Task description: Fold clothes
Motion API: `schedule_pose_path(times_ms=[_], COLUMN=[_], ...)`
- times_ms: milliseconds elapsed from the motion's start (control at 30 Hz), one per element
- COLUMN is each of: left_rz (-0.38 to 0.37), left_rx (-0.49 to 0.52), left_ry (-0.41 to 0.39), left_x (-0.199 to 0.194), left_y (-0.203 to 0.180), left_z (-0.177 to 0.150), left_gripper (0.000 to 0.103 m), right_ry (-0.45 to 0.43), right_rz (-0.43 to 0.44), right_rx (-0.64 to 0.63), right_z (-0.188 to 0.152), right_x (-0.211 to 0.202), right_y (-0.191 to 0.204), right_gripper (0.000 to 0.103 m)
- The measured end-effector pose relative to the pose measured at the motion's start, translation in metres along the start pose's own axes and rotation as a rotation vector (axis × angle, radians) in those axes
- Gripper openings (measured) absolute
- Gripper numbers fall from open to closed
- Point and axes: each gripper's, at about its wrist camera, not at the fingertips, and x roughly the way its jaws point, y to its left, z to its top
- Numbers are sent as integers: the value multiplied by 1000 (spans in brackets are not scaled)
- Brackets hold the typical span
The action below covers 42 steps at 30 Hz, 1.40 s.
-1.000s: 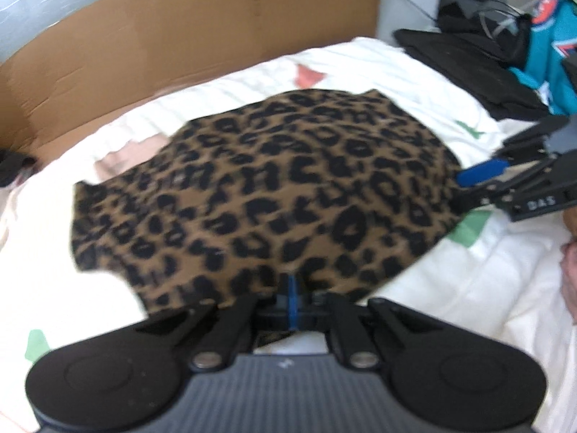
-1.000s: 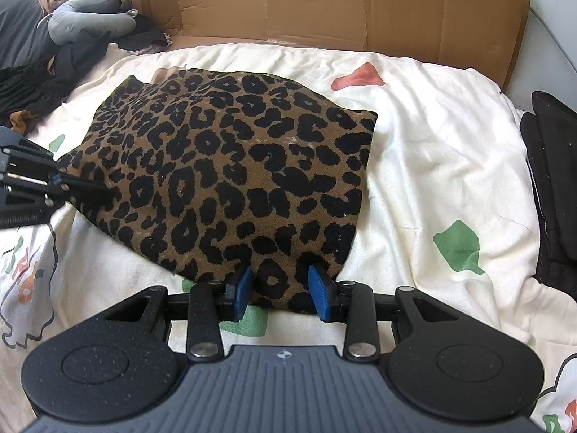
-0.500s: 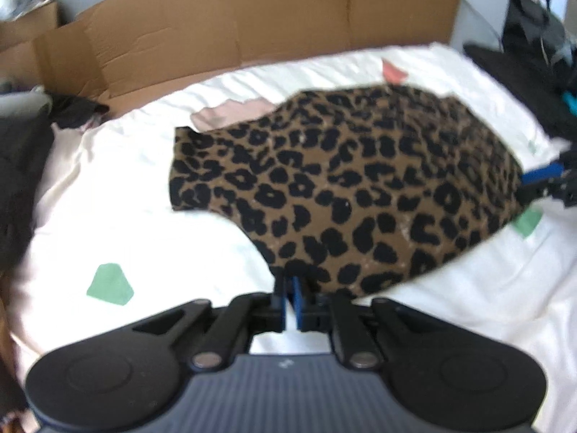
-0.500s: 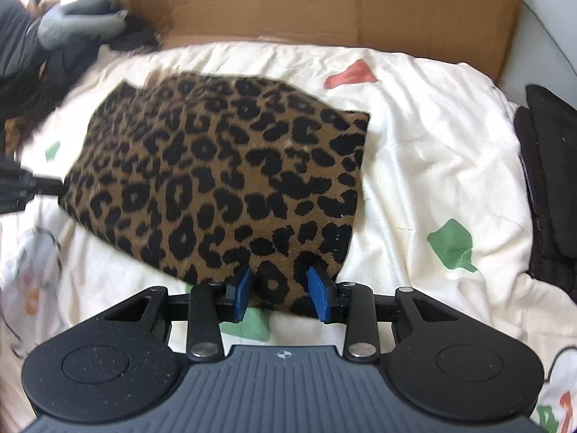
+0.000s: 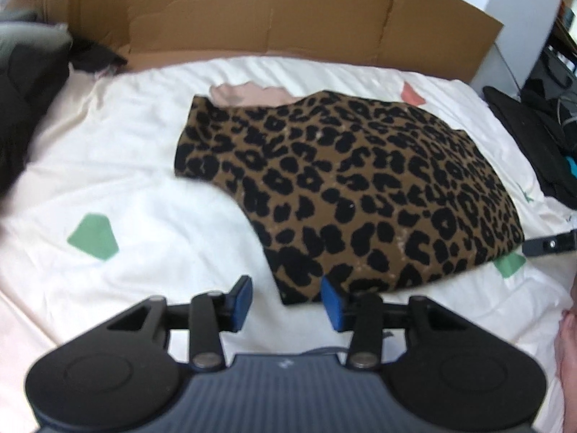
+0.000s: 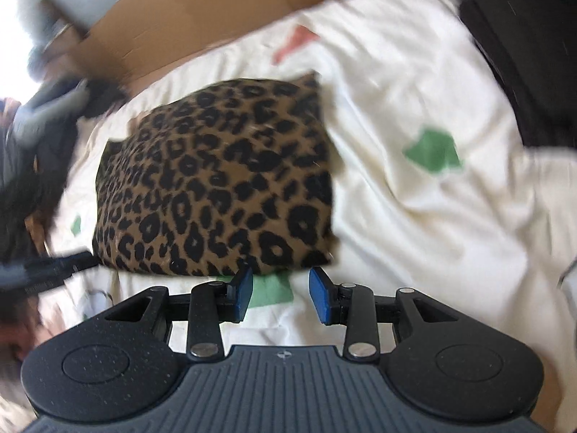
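Observation:
A folded leopard-print garment (image 5: 360,187) lies on the white bed sheet (image 5: 126,166). My left gripper (image 5: 286,301) is at its near corner with the jaws opening. The corner's edge lies between the blue pads (image 5: 241,297), which do not press on it. In the blurred right wrist view the garment (image 6: 216,184) ends just beyond my right gripper (image 6: 281,293). That gripper is open over bare sheet and a green patch. Each gripper shows in the other's view: a right finger (image 5: 548,243) and the left gripper (image 6: 54,270).
A cardboard wall (image 5: 288,18) stands along the bed's far side. Dark clothes are piled at the left (image 5: 21,108) and at the right (image 5: 533,137). A pink cloth (image 5: 249,93) peeks out behind the garment. A hand (image 5: 568,346) is at the right edge.
My left jaws went from shut on the garment's corner to apart, letting it go. My right gripper drew back off the garment's edge and rolled, so its view tilted.

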Motion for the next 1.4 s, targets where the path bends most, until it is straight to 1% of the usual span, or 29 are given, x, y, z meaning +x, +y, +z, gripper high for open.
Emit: schedule_pose_path(times_ms=[133, 233, 333, 367, 400, 433, 467, 533, 633, 767, 867, 900, 1200, 1267, 1333, 1400], left_rz=[-35, -45, -54, -57, -60, -63, -65, -76, -110, -147, -155, -158, -234, -260, -293, -305], left_rx=[-58, -76, -95, -101, -108, -111, -115, -129, -171, -219, -236, -241, -320, -347, -364, -375], left_ry=[9, 13, 10, 9, 9, 8, 8, 7, 7, -7, 1, 10, 88, 114, 157, 181], left_x=[7, 12, 13, 13, 13, 13, 13, 12, 11, 9, 12, 13, 9, 8, 8, 6], left_y=[8, 12, 13, 14, 14, 14, 14, 15, 18, 18, 14, 13, 11, 9, 5, -1], left_z=[0, -2, -2, -2, -1, -1, -2, -2, -2, -5, -6, -6, 0, 0, 0, 1], left_gripper=[46, 46, 46, 46, 46, 46, 45, 43, 37, 25, 23, 13, 10, 9, 8, 8], right_ry=[10, -1, -4, -5, -6, -8, -13, -24, -49, -80, -96, -101, -150, -167, -181, -191], right_rz=[87, 127, 143, 147, 149, 146, 146, 146, 151, 149, 141, 138, 108, 98, 79, 69], right_rx=[202, 267, 291, 297, 301, 298, 287, 263, 216, 173, 155, 154, 154, 150, 146, 145], right_z=[4, 4, 5, 6, 7, 9, 11, 15, 24, 36, 44, 46, 63, 68, 73, 78], right_x=[9, 15, 18, 19, 19, 17, 15, 9, 0, -7, -11, -12, -21, -23, -24, -24], right_y=[-28, -38, -40, -41, -41, -40, -39, -36, -30, -21, -20, -21, -33, -36, -38, -41], right_gripper=[42, 42, 42, 34, 29, 24, 14, 11, 9, 9, 9, 9, 8, 7, 7, 7])
